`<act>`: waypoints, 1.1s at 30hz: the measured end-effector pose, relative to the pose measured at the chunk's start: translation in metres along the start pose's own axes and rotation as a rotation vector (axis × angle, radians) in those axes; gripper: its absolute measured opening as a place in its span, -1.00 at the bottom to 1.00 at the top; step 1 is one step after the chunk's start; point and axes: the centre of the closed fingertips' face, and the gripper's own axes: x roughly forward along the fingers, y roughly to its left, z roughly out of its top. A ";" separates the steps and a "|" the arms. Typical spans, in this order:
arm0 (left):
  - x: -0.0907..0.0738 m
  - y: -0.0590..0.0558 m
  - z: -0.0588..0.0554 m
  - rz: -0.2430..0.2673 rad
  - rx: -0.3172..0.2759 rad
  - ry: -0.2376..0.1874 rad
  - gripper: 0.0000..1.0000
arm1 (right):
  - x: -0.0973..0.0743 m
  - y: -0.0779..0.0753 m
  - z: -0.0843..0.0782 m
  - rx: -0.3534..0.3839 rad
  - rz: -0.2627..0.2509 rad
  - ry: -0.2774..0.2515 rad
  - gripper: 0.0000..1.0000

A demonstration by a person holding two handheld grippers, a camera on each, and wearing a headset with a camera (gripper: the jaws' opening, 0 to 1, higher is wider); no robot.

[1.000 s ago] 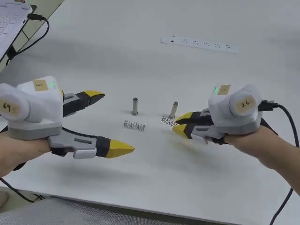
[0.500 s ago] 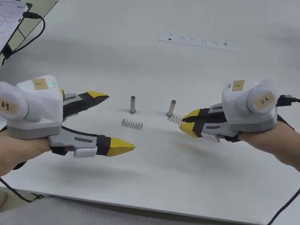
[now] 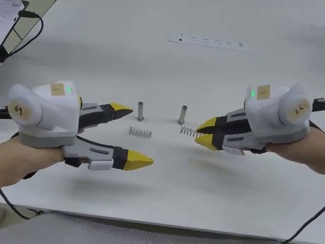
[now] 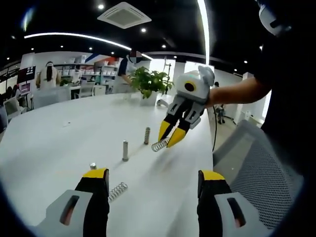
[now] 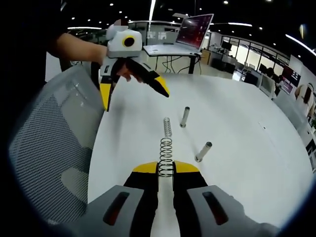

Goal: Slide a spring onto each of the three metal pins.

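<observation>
Your right gripper (image 3: 202,133) has its jaws closed on one end of a spring (image 3: 188,132). The rest of the coil sticks out past the tips, just beside the upright right pin (image 3: 182,115). Your left gripper (image 3: 139,135) is spread wide, holds nothing and hovers over the white table (image 3: 203,71). A second spring (image 3: 139,132) lies flat on the table near the upright left pin (image 3: 140,111).

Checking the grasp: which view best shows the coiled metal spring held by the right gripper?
Right gripper view: the coiled metal spring sticks out, pinched between yellow-tipped fingers. Head and left gripper views show it small, side-on.
</observation>
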 end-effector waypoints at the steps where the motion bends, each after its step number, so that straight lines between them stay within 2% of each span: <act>1: 0.002 -0.001 0.000 -0.009 0.005 0.002 0.33 | -0.001 0.001 0.000 -0.001 0.004 -0.002 -0.85; 11: 0.021 -0.011 0.007 -0.071 0.032 0.013 0.21 | -0.003 0.010 0.003 -0.026 0.037 -0.006 -0.85; 15: 0.027 -0.013 0.009 -0.091 0.031 0.012 0.10 | -0.003 0.012 0.004 -0.036 0.046 -0.010 -0.85; 18: 0.033 -0.016 0.010 -0.114 0.034 0.014 -0.06 | -0.005 0.014 0.004 -0.044 0.052 -0.013 -0.85; 25: 0.046 -0.022 0.018 -0.146 0.031 -0.001 -0.19 | -0.009 0.017 0.008 -0.056 0.062 -0.029 -0.85; 33: 0.049 -0.026 0.021 -0.178 0.030 -0.002 -0.40 | -0.011 0.023 0.016 -0.091 0.089 -0.051 -0.85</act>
